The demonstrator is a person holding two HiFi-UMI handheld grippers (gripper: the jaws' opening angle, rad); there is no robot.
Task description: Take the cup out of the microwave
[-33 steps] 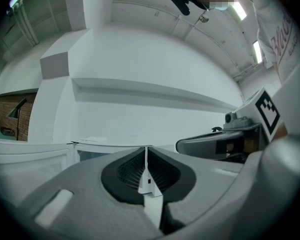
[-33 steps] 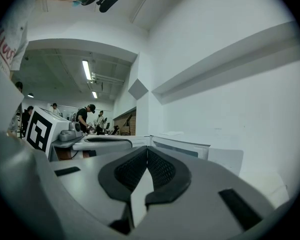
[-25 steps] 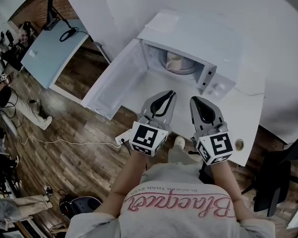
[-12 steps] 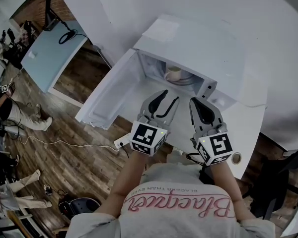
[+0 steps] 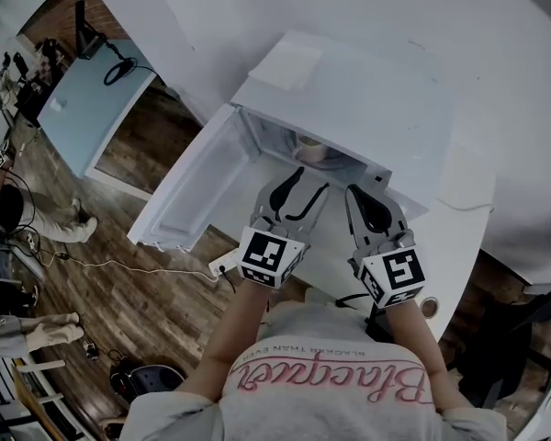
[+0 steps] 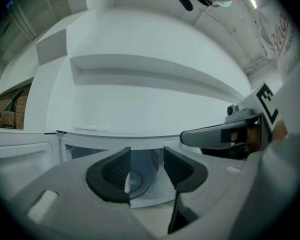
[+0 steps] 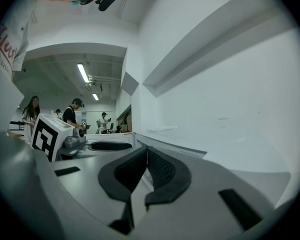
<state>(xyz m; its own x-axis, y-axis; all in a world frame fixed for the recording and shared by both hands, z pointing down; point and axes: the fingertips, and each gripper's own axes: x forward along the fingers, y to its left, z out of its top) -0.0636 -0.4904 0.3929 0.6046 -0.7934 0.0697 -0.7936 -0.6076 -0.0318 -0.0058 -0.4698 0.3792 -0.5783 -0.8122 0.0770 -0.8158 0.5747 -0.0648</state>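
Note:
The white microwave (image 5: pixel 349 90) stands on a white counter with its door (image 5: pixel 197 186) swung open to the left. The pale cup (image 5: pixel 310 147) sits inside on the turntable, half hidden under the microwave's top edge. My left gripper (image 5: pixel 312 178) is level at the cavity mouth. Its jaws have just been opening and stand open with nothing between them. In the left gripper view the lit cavity (image 6: pixel 140 181) shows through the gap of the left gripper (image 6: pixel 146 156). My right gripper (image 5: pixel 354 189) is beside it, just right of the opening. The right gripper (image 7: pixel 146 151) has its pads together, empty.
The open door juts out over the wood floor at my left. A grey-blue table (image 5: pixel 83 95) stands further left. The white counter (image 5: pixel 464 200) runs on to the right of the microwave, against a white wall. People stand far off in the room.
Both grippers moved forward to the microwave's opening. The left jaws went from shut to wide open. The cup has slid mostly under the microwave's top edge in the head view.

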